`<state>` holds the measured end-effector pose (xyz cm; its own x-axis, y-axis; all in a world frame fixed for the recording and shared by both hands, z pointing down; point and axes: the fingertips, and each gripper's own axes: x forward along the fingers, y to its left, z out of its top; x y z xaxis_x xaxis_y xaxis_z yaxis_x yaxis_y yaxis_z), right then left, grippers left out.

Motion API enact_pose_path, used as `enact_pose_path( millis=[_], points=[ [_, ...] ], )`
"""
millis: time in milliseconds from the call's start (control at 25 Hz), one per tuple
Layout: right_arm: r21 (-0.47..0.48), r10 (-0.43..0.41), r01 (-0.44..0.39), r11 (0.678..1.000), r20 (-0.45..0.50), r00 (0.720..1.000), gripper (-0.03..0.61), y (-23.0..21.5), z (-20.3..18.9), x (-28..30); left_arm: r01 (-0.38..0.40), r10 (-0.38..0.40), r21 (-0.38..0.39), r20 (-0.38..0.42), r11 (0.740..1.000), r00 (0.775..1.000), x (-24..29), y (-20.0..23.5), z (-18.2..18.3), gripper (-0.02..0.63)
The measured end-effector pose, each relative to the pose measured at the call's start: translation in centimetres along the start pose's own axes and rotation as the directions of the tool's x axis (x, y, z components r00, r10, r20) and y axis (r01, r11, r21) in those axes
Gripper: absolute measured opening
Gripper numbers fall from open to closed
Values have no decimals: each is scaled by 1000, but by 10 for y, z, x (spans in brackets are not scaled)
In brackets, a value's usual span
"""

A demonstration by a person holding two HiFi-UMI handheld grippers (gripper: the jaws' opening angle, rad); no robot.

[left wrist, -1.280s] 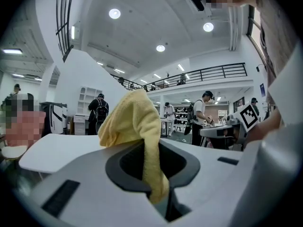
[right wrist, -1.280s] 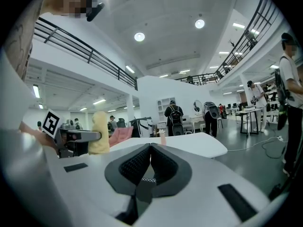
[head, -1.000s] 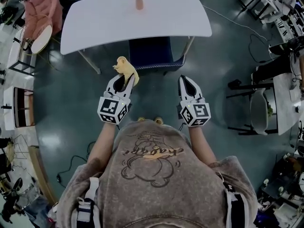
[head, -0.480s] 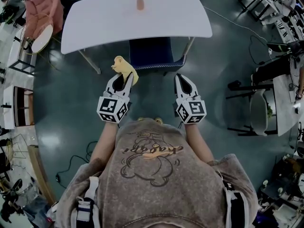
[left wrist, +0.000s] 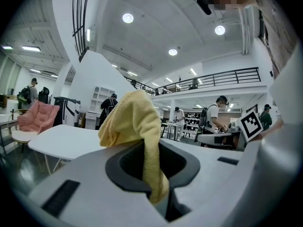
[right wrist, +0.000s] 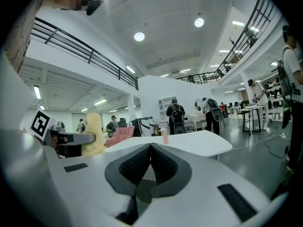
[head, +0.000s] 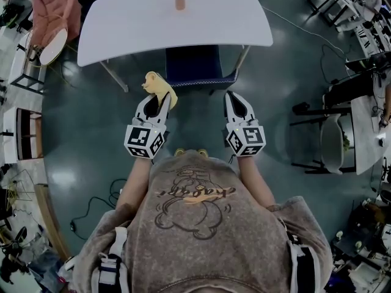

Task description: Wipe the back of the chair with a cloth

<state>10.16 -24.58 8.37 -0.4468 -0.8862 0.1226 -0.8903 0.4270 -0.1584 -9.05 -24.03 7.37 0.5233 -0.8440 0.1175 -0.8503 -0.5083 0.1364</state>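
A blue chair (head: 197, 65) stands pushed under the white table (head: 128, 29), its back edge nearest to me. My left gripper (head: 161, 96) is shut on a yellow cloth (head: 157, 85), which bunches out past its tips and sits just left of the chair back. In the left gripper view the cloth (left wrist: 136, 126) hangs pinched between the jaws. My right gripper (head: 233, 97) is shut with nothing in it, close to the chair's right rear corner. In the right gripper view the pads (right wrist: 142, 162) meet, and the cloth (right wrist: 94, 134) shows at the left.
A small orange bottle (head: 179, 3) stands on the table's far side. A pink padded chair (head: 54, 12) is at the upper left. Desks and dark chairs (head: 342, 133) crowd the right side. Cables (head: 98, 203) lie on the floor behind me.
My right gripper has shifted left and slightly forward, toward the chair. The left gripper with the cloth has barely moved.
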Motion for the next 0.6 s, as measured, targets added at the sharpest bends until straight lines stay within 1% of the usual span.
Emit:
enact_pose_path(
  millis=[280, 600],
  points=[
    [-11, 22, -21, 1000, 12, 1000, 25, -1, 7, 8, -23, 23, 13, 12, 1000, 1000, -2, 2, 1, 60],
    [-10, 18, -18, 1000, 14, 1000, 25, -4, 11, 6, -35, 34, 8, 17, 999, 999, -3, -1, 4, 60]
  ],
)
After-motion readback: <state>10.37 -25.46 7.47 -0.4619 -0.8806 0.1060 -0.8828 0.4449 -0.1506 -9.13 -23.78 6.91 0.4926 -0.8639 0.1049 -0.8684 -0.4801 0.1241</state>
